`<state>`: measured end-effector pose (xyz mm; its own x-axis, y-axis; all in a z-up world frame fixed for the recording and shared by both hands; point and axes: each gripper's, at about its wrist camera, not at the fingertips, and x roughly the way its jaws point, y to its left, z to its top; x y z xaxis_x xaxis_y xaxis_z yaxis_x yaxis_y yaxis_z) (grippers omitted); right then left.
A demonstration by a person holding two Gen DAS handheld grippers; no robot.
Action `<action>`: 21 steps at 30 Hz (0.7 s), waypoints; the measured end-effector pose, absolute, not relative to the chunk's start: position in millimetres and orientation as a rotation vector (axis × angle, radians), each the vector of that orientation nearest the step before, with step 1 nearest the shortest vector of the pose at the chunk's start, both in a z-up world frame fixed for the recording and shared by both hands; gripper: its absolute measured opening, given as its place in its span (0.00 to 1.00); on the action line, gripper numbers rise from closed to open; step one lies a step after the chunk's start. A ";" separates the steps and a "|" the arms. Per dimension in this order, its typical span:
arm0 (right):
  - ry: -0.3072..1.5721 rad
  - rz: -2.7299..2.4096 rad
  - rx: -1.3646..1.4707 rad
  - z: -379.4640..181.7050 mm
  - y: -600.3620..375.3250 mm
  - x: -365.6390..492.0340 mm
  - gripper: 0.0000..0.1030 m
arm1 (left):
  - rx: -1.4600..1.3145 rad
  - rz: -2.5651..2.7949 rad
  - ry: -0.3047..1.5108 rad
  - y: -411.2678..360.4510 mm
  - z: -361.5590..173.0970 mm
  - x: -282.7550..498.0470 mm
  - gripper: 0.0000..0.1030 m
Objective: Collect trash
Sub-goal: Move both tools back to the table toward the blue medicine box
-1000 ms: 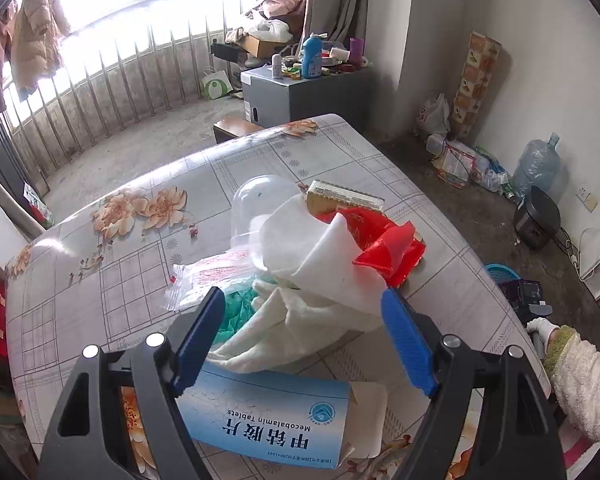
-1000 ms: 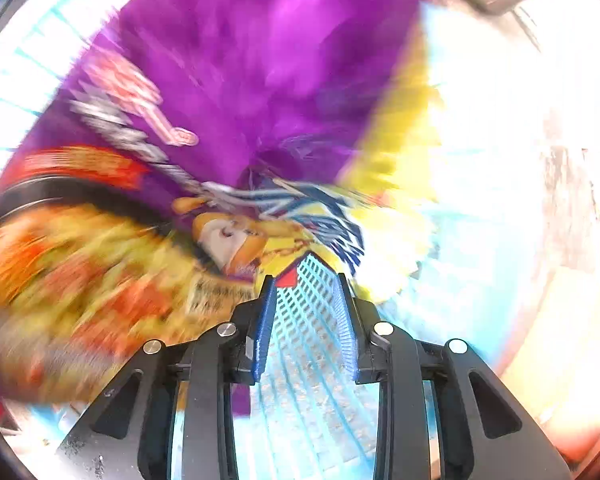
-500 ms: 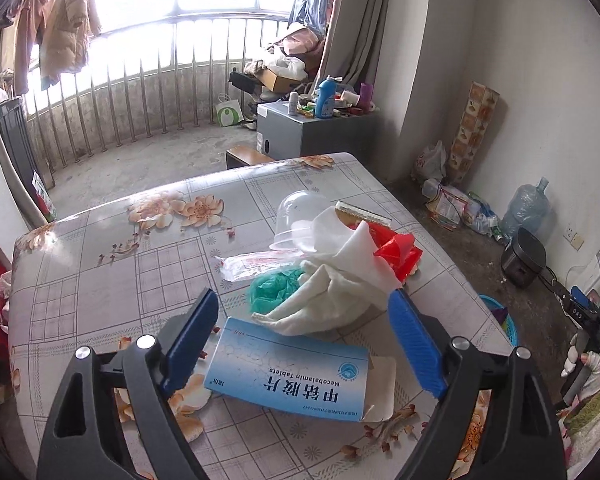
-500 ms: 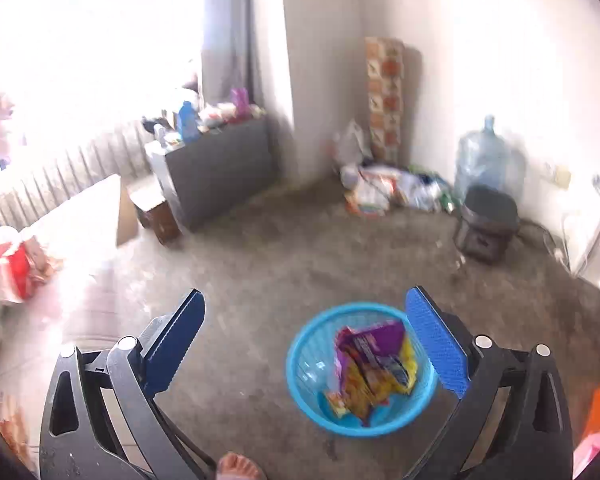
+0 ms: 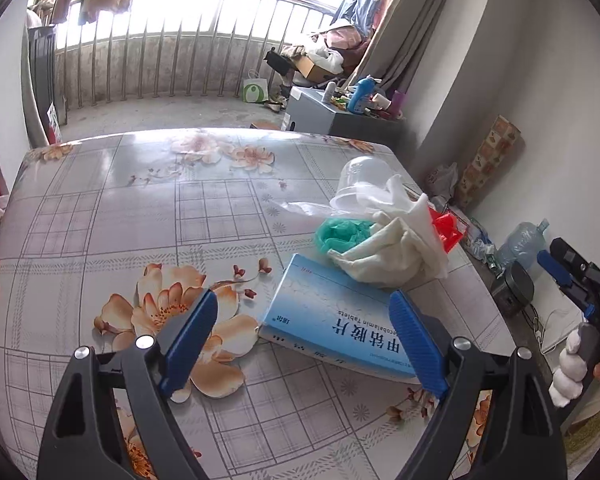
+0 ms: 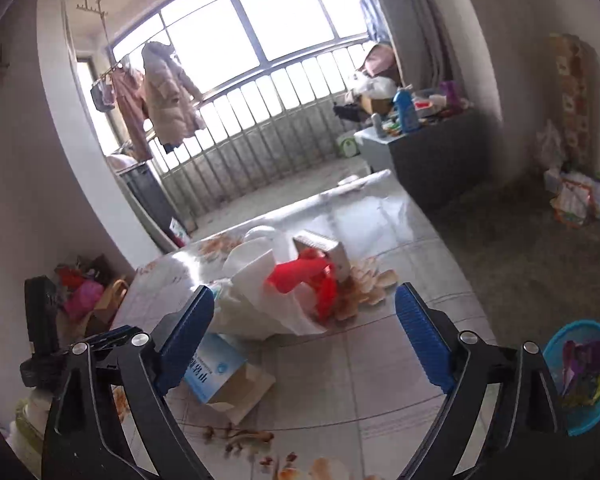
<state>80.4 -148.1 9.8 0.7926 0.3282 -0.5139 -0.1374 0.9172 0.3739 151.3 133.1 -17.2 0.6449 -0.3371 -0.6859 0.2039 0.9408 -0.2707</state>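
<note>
A pile of trash lies on the floral table (image 5: 140,208): a blue tablet box (image 5: 340,320), a white cloth (image 5: 392,248), a teal bag (image 5: 340,232), a red bag (image 5: 446,226) and a clear plastic cup (image 5: 360,180). My left gripper (image 5: 302,340) is open and empty, just in front of the blue box. My right gripper (image 6: 304,344) is open and empty above the table's edge, facing the white cloth (image 6: 256,292), red bag (image 6: 308,276) and blue box (image 6: 216,372). A blue basket (image 6: 580,376) on the floor holds a purple snack wrapper (image 6: 584,360).
A grey cabinet (image 5: 340,120) with bottles stands beyond the table by the balcony railing. A water jug (image 5: 520,240), a dark pot (image 5: 514,288) and bags lie on the floor along the right wall. My right gripper shows at the left wrist view's right edge (image 5: 568,276).
My right gripper let the purple wrapper drop into the blue basket, opened, and swung back up over the table. My left gripper drew back and turned left; the blue box now lies between its fingers.
</note>
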 end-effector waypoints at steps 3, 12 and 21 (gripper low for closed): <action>0.760 0.346 0.309 -11.0 -107.3 102.7 0.59 | -0.189 -0.264 0.868 139.7 -30.7 162.9 0.65; 1.056 0.541 0.382 -43.1 -66.5 137.2 0.41 | -0.297 -0.306 0.978 156.1 -62.6 151.5 0.34; 1.163 0.784 0.362 -43.9 -27.5 74.6 0.41 | -0.364 -0.234 0.985 186.8 -52.7 138.0 0.34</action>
